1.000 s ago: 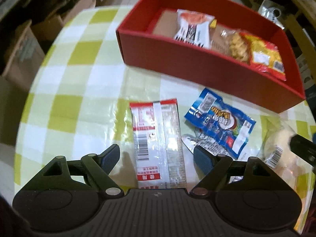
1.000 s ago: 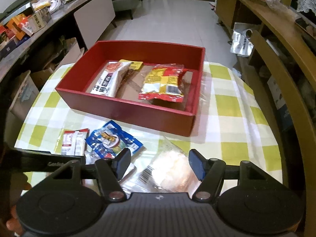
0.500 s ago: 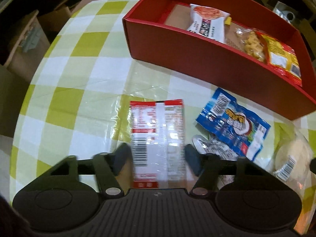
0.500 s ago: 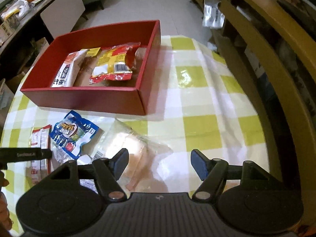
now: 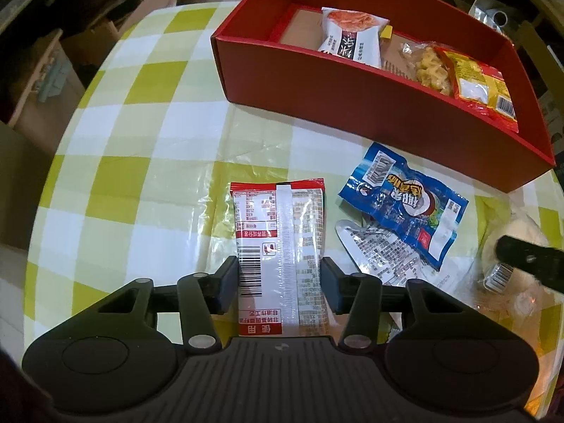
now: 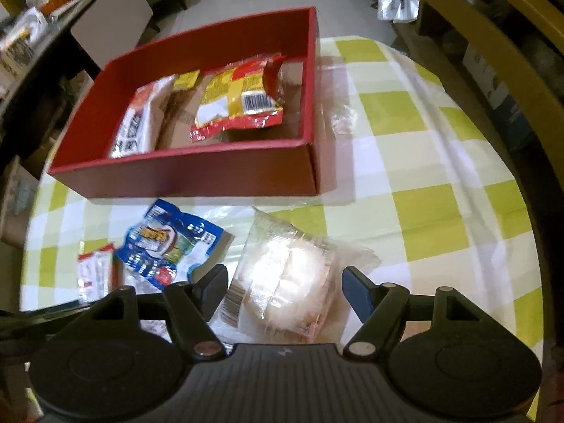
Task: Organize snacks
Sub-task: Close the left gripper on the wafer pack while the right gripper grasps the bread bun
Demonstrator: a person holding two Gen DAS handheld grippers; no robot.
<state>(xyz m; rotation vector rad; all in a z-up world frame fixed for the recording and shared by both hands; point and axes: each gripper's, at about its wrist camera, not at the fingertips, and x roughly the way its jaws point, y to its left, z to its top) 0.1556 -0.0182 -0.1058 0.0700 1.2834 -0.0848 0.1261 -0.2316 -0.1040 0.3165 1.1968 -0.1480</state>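
Note:
A red box (image 5: 387, 102) stands at the back of the checked table and holds several snack packs; it also shows in the right wrist view (image 6: 197, 176). My left gripper (image 5: 278, 278) is shut on a red-and-white snack pack (image 5: 282, 232), its pads touching both long sides. A blue snack pack (image 5: 405, 201) lies to its right over a silver one (image 5: 377, 253). My right gripper (image 6: 283, 287) is open and straddles a clear-wrapped white bun (image 6: 292, 282), with gaps on both sides. The blue pack (image 6: 169, 246) lies left of the bun.
A wooden chair back (image 6: 493, 56) curves along the table's right side. Cardboard boxes (image 5: 38, 70) and shelves stand beyond the left edge. The table's round edge (image 5: 49, 183) is close on the left. The right gripper's finger (image 5: 528, 257) shows over the bun.
My left gripper has closed onto the red-and-white pack. My right gripper has swung right then settled lower, so the bun now sits between its open fingers.

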